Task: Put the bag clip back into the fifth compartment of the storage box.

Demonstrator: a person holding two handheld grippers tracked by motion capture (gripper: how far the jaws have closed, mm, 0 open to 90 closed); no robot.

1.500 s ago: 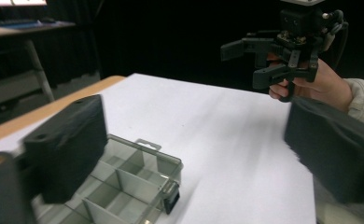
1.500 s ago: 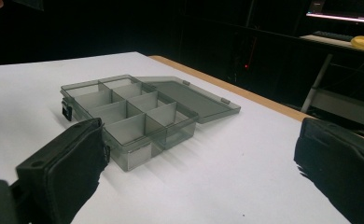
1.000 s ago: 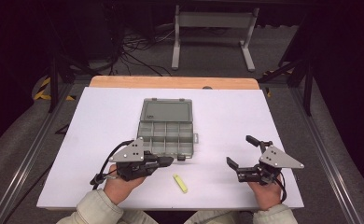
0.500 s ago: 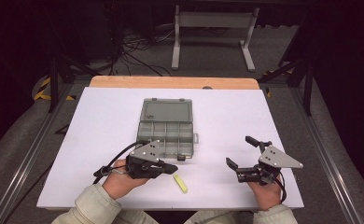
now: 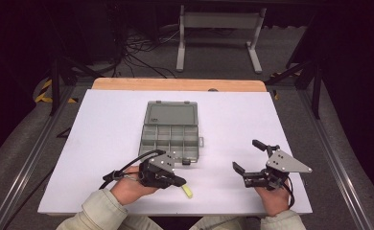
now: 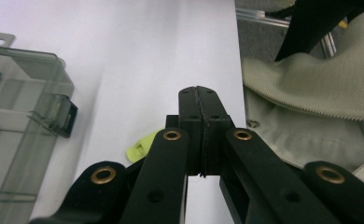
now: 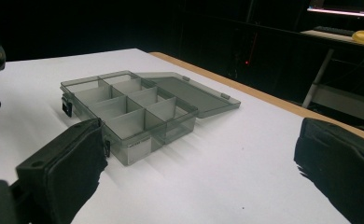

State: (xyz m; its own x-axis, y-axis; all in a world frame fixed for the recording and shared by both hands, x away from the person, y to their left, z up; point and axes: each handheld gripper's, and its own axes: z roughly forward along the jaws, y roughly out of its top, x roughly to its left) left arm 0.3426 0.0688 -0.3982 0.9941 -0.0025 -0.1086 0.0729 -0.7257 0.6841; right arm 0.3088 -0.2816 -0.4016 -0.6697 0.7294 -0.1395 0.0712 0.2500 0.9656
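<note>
Translucent smoky-grey glossy plastic compartment box (image 5: 171, 131), matt white smooth table sheet (image 5: 103, 134), matt black plastic left gripper (image 6: 199, 100) with brass-coloured rivets, small yellow-green plastic piece (image 5: 188, 192)

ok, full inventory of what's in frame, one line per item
compartment box: 1, clear grey, lid open, empty, mid-table
small yellow piece: 1, yellow-green, on the sheet by the left gripper's tip
sheet: 1, white, covers the table
table edge: 1, wood, far side
metal stand: 1, grey, on the floor behind
left gripper: 1, black, fingers shut, near the piece
right gripper: 1, black, fingers open, near right
sleeves: 2, beige, bottom edge
</note>
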